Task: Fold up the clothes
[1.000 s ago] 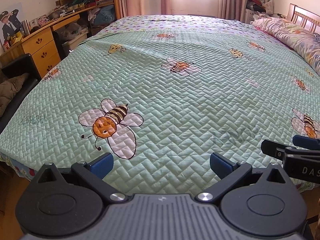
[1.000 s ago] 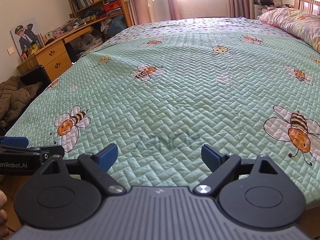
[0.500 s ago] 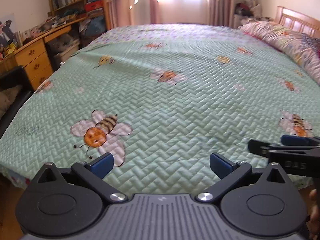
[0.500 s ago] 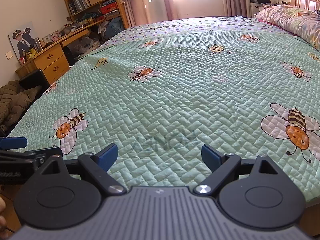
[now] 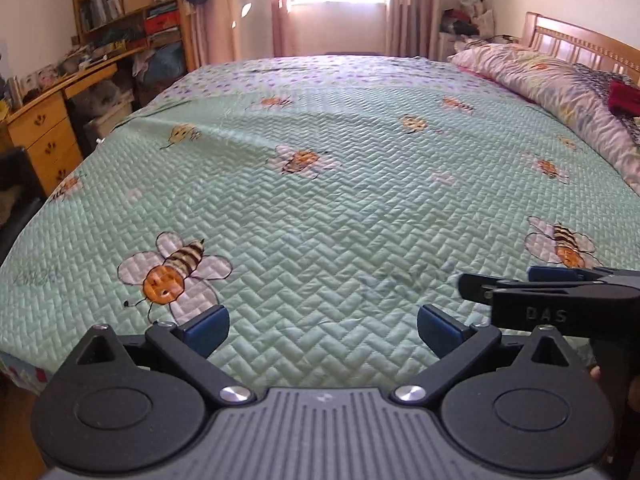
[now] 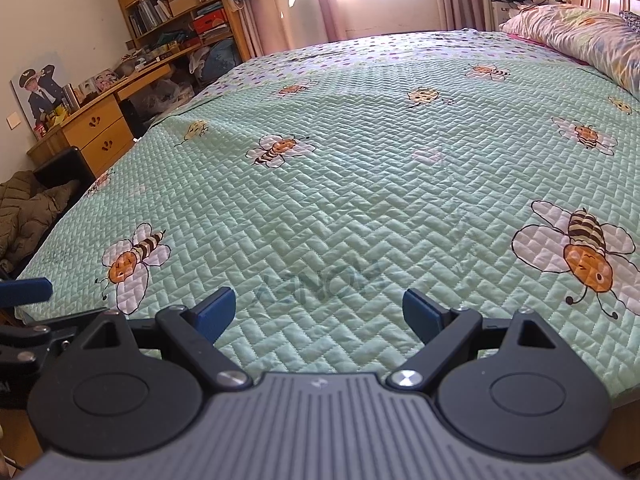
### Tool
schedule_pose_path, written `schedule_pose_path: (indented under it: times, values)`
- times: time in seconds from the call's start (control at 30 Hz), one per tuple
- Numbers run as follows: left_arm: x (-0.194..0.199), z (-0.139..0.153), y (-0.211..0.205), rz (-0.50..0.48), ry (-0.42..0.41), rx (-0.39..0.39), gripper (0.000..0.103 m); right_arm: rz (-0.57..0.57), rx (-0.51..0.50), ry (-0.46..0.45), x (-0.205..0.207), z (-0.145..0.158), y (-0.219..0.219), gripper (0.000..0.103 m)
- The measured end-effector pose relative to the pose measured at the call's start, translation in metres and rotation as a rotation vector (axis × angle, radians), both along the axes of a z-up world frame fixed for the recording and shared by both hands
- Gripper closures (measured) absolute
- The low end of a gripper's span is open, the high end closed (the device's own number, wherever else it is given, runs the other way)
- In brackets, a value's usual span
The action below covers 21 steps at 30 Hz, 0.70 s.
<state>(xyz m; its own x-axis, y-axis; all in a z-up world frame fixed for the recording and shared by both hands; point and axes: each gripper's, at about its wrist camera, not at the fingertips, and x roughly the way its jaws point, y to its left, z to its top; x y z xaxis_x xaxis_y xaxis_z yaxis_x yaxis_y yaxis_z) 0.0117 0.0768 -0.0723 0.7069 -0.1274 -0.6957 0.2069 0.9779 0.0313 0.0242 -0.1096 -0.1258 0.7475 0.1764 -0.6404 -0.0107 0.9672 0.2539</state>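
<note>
I hold the left gripper (image 5: 323,330) level and low over the near edge of the mint-green quilted bedspread printed with bees (image 5: 340,208), its blue-padded fingers (image 5: 206,326) spread wide and empty. The right gripper (image 6: 319,316) sits just beside it at the same height, equally wide apart, pinching nothing. Both aim along the bedspread toward the window. I can't see any clothes on the spread; a dark red cloth (image 5: 624,98) lies on the floral pillow (image 5: 560,84) far right, its long axis unreadable.
</note>
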Motion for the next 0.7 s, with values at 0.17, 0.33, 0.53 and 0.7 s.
schedule_pose_path:
  times: [0.17, 0.33, 0.53, 0.7]
  values:
    - [0.004, -0.004, 0.004, 0.017, 0.022, -0.001, 0.003, -0.001, 0.006, 0.009, 0.0, -0.002, 0.0, 0.012]
    - [0.006, -0.008, 0.005, 0.029, 0.039, 0.004, 0.003, -0.002, 0.008, 0.009, 0.0, -0.002, -0.001, 0.012]
    - [0.009, -0.012, 0.002, 0.03, 0.06, 0.014, 0.003, -0.012, 0.011, 0.013, 0.001, -0.004, -0.004, 0.012]
    - [0.012, -0.015, 0.0, 0.034, 0.075, 0.019, 0.003, -0.021, 0.018, 0.019, 0.002, -0.005, -0.008, 0.012]
